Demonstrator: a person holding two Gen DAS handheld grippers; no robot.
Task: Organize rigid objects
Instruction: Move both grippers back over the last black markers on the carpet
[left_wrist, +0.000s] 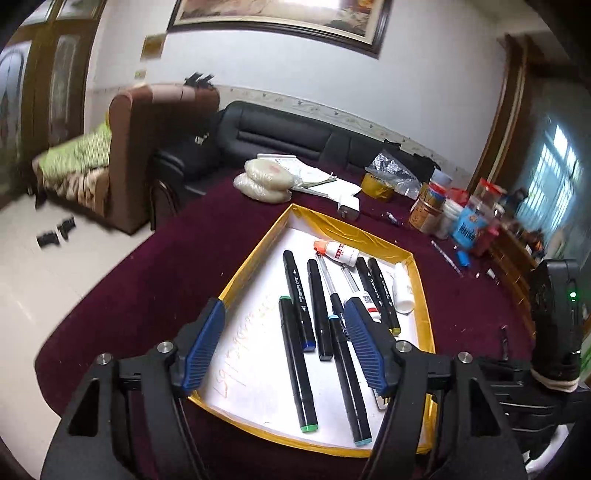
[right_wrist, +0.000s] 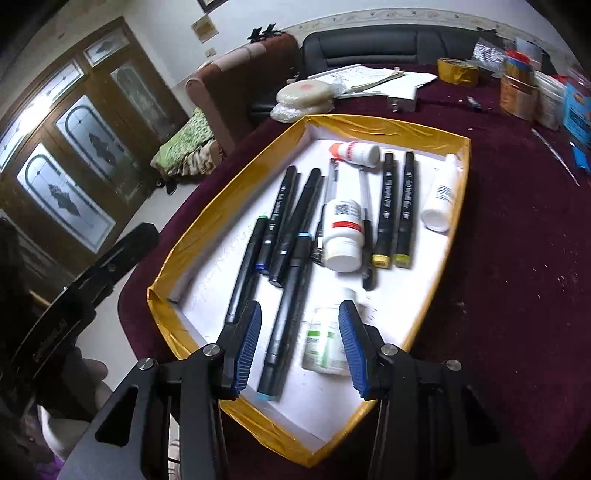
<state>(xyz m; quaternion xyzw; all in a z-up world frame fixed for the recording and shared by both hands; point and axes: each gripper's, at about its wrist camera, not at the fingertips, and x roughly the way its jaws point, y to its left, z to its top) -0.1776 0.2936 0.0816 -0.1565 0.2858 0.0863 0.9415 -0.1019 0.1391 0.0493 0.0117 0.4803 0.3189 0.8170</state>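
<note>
A shallow white tray with a gold rim (left_wrist: 255, 251) (right_wrist: 229, 177) sits on the dark red tablecloth. It holds several black markers (left_wrist: 297, 365) (right_wrist: 284, 321), clear pens and small white bottles (right_wrist: 343, 236). A white bottle with a green label (right_wrist: 325, 343) lies near the tray's front. My left gripper (left_wrist: 286, 317) is open and empty above the markers. My right gripper (right_wrist: 299, 317) is open and empty, its fingers either side of a blue-tipped marker and the green-label bottle, touching neither.
Beyond the tray lie two round pale packets (left_wrist: 264, 179), papers, a white charger (left_wrist: 349, 208), a roll of yellow tape (left_wrist: 378, 186) and several jars and boxes (left_wrist: 458, 218) at the right. A brown armchair (left_wrist: 147, 147) and black sofa stand behind the table.
</note>
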